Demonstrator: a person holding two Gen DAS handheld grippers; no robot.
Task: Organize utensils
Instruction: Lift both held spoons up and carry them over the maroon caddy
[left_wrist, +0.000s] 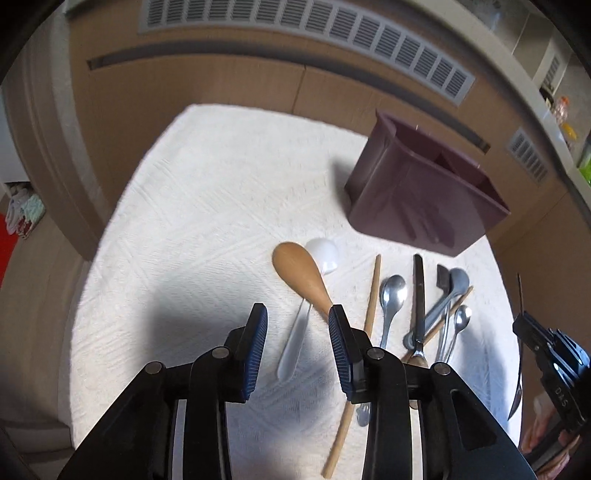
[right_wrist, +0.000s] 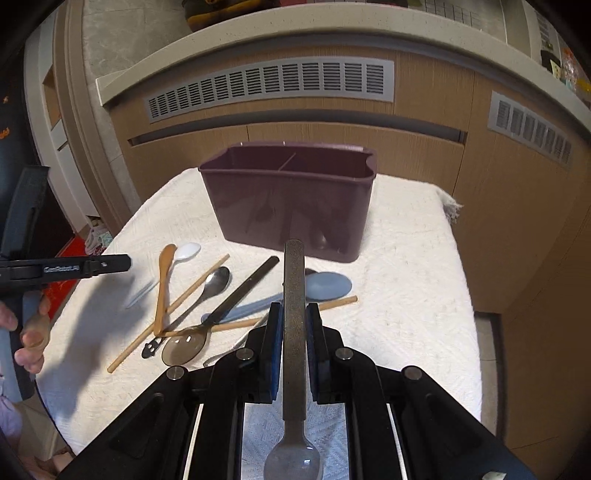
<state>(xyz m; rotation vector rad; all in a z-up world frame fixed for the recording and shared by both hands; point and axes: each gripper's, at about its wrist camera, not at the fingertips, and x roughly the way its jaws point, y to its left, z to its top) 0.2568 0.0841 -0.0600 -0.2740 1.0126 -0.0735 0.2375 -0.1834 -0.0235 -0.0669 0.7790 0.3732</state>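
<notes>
Right gripper (right_wrist: 293, 325) clamps a speckled grey metal spoon (right_wrist: 294, 314) by its flat handle, bowl toward the camera, handle tip pointing at the maroon plastic caddy (right_wrist: 291, 206). Left gripper (left_wrist: 297, 343) gapes wide, empty, ribbed blue pads (left_wrist: 256, 350); lettering on its body is too blurred to read. Before the caddy, on a textured white cloth (right_wrist: 406, 295): wooden spoon (left_wrist: 301, 278), white plastic spoon (left_wrist: 321, 254), chopsticks (left_wrist: 372, 295), steel spoons (left_wrist: 392, 295).
</notes>
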